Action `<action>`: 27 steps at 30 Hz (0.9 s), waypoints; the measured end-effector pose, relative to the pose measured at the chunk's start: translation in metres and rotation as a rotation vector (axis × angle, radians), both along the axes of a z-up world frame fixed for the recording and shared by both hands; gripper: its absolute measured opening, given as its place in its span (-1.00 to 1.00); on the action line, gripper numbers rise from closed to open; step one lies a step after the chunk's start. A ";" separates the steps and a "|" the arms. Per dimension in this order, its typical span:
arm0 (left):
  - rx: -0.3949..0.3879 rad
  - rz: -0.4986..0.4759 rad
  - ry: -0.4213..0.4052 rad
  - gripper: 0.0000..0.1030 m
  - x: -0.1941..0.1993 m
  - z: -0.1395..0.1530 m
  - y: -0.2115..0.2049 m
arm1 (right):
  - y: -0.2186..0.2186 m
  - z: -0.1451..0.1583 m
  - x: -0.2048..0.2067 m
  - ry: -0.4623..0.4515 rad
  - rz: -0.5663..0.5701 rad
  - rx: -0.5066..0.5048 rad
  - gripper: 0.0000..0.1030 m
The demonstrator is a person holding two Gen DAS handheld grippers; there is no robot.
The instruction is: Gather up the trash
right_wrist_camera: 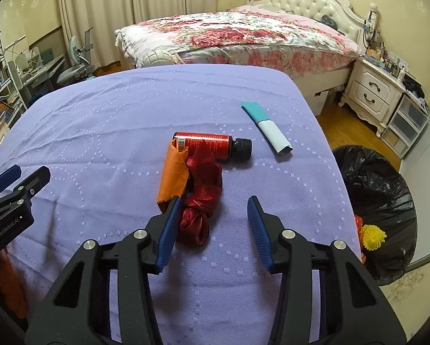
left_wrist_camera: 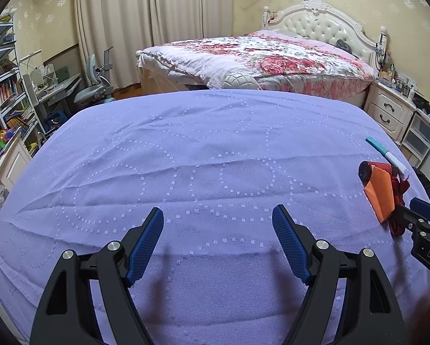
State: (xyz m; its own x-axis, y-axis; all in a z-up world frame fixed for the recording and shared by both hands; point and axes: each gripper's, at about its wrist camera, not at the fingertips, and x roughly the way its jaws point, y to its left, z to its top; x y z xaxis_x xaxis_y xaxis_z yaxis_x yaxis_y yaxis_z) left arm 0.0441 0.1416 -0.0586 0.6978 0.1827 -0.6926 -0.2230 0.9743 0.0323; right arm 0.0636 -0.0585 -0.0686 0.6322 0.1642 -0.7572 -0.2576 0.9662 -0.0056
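On the purple tablecloth (right_wrist_camera: 100, 132) lie a red bottle (right_wrist_camera: 209, 143) with a black cap, a folded orange paper (right_wrist_camera: 173, 176), a crumpled red ribbon (right_wrist_camera: 202, 201) and a teal-and-white paper strip (right_wrist_camera: 265, 126). My right gripper (right_wrist_camera: 213, 205) is open, its left finger beside the ribbon and the orange paper's near end. My left gripper (left_wrist_camera: 218, 215) is open and empty over bare cloth, left of the pile. In the left wrist view the bottle (left_wrist_camera: 372, 169), the orange paper (left_wrist_camera: 380, 198) and the strip (left_wrist_camera: 387, 155) sit at the far right.
A bin with a black liner (right_wrist_camera: 379, 189) stands on the floor right of the table and holds yellow and orange scraps (right_wrist_camera: 372, 235). Beyond the table are a floral bed (right_wrist_camera: 238, 37), a white nightstand (right_wrist_camera: 373, 92), and a desk and shelves (left_wrist_camera: 10, 86) on the left.
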 end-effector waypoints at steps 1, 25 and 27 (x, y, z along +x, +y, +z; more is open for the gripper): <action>0.000 0.001 0.000 0.47 0.000 0.000 0.000 | 0.000 0.000 0.001 0.002 0.001 0.000 -0.18; -0.037 -0.136 0.007 0.47 0.009 0.004 -0.054 | -0.055 0.002 0.003 -0.012 -0.099 0.011 -0.58; -0.036 -0.153 0.008 0.47 0.013 0.004 -0.065 | -0.061 0.002 0.003 -0.013 -0.105 0.019 -0.58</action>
State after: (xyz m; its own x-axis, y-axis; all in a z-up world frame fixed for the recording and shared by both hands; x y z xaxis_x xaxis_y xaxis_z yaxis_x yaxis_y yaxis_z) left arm 0.0567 0.0771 -0.0550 0.7098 0.0493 -0.7026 -0.0713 0.9975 -0.0021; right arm 0.0664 -0.1192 -0.0662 0.6562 0.1105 -0.7464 -0.1545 0.9879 0.0104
